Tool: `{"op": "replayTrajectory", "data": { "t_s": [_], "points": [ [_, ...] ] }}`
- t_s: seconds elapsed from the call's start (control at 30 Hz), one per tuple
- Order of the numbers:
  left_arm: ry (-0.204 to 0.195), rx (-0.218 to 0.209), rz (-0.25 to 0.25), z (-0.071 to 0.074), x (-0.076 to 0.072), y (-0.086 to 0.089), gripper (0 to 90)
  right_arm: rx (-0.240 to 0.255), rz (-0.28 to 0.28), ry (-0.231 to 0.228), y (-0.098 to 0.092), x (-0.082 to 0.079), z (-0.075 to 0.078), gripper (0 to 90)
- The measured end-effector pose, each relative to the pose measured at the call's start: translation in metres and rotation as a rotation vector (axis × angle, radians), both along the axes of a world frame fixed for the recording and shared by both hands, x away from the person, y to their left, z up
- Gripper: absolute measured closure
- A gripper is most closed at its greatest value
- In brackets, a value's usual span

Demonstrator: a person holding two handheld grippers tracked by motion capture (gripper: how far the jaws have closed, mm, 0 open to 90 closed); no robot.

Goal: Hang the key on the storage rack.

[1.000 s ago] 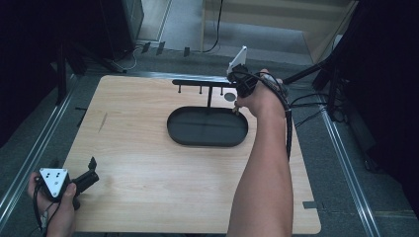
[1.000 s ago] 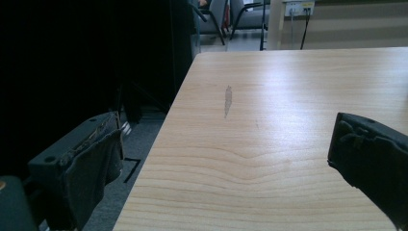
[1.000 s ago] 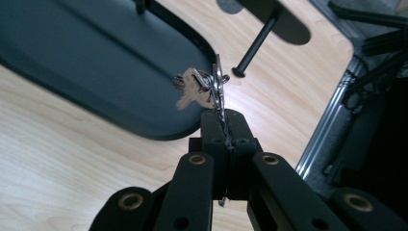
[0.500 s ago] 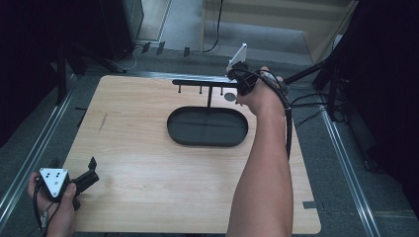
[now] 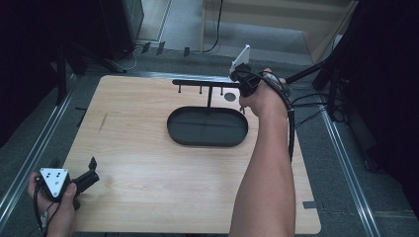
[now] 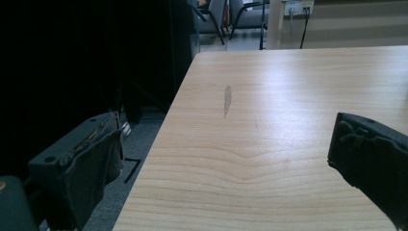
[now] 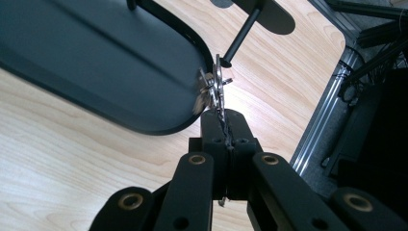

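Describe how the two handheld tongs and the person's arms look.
Both tongs are black with brass-coloured pivot rivets. The left tongs carry a grey three-cornered plate with black dots; the right tongs have padded tips, a pale plate and a black cable along a bare, sleeveless forearm.

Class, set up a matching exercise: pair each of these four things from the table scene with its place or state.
Things:
1. left gripper
2. right gripper
3. oval black tray
4. grey smudge

Descriptions:
A. shut on a small metal piece
B. lies mid-table under a hook bar
C. open, at the table's near left corner
D. marks the bare wood

Pairs: 1-C, 2-A, 3-B, 4-D
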State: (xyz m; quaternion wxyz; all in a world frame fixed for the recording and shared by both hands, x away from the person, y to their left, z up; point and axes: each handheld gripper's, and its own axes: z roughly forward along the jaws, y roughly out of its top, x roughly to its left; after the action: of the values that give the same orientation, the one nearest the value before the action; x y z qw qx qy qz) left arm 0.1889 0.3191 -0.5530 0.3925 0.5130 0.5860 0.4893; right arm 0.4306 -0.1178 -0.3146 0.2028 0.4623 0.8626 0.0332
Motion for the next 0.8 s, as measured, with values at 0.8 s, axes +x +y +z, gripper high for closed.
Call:
{"op": "replayTrajectory", "data": {
  "t_s": [0.8],
  "points": [
    [-0.005,-0.003,-0.003,0.0,0.0,0.0,0.0,0.007,-0.092,-0.066,0.011,0.012,-0.002,89.0]
  ]
}}
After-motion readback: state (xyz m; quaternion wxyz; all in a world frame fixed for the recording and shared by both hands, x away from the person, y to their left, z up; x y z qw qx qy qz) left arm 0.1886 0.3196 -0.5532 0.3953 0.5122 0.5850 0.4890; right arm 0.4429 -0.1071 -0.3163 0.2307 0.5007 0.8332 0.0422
